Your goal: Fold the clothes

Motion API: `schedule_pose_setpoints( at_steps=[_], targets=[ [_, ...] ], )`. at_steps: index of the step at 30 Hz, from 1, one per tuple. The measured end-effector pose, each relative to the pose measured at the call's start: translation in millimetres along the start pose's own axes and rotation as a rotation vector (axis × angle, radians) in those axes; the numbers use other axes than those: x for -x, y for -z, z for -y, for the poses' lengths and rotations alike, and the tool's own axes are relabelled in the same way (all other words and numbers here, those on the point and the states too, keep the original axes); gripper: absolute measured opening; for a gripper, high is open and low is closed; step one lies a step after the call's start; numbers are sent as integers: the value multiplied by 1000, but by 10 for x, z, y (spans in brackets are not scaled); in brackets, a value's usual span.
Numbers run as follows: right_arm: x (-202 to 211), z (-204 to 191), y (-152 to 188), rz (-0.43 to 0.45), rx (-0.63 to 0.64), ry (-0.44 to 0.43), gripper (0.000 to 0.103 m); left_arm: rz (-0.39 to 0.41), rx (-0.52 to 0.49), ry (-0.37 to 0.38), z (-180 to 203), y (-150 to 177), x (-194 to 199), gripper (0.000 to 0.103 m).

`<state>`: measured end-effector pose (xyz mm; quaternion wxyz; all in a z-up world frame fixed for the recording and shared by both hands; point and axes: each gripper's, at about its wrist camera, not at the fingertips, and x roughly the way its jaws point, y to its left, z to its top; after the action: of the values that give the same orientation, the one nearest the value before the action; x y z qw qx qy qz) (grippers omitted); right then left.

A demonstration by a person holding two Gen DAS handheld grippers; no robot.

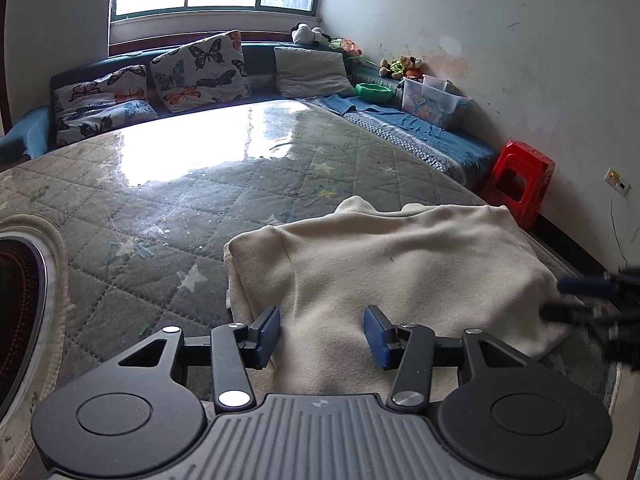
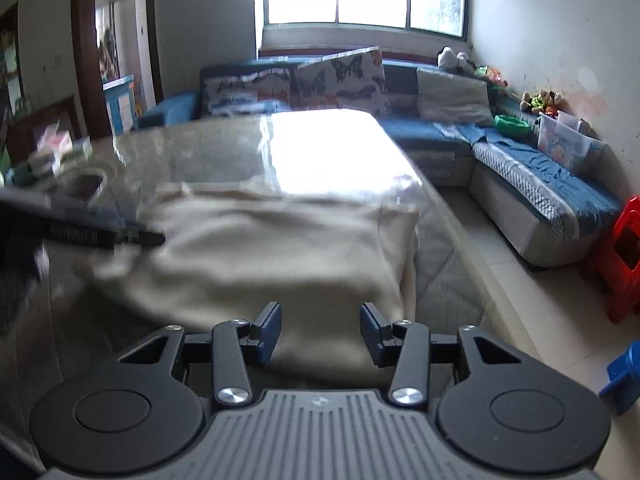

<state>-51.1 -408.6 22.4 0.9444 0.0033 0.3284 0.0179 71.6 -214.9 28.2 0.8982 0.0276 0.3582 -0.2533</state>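
A cream garment (image 1: 392, 268) lies folded into a rough rectangle on the quilted table cover, near the table's right edge. It also shows in the right wrist view (image 2: 260, 252), blurred. My left gripper (image 1: 322, 334) is open and empty, just above the garment's near edge. My right gripper (image 2: 320, 334) is open and empty over the garment's near right corner. The right gripper shows blurred at the right edge of the left wrist view (image 1: 592, 300); the left gripper shows blurred at the left in the right wrist view (image 2: 100, 232).
The table (image 1: 168, 184) has a quilted grey cover under shiny plastic. A round dark cooktop (image 1: 16, 312) sits at its left. A blue corner sofa (image 1: 420, 136) with butterfly cushions, a green bowl and a plastic box lies behind. A red stool (image 1: 520, 184) stands by the wall.
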Motion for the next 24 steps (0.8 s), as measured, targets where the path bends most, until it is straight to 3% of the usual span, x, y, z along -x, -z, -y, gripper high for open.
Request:
schedule_pose_setpoints(
  at_steps=[4,13,24],
  targets=[
    [-182,62,-194,31,-17,0,44,-1,-1,-5,13,11,-5,51],
    [-841,222,-385,-24,-81,31,45,-2,-6,-9,22,26,-16,53],
    [-1088,-86,-567,-15,-18,20,51,-6,-11,-12,35,30,-16,55]
  ],
)
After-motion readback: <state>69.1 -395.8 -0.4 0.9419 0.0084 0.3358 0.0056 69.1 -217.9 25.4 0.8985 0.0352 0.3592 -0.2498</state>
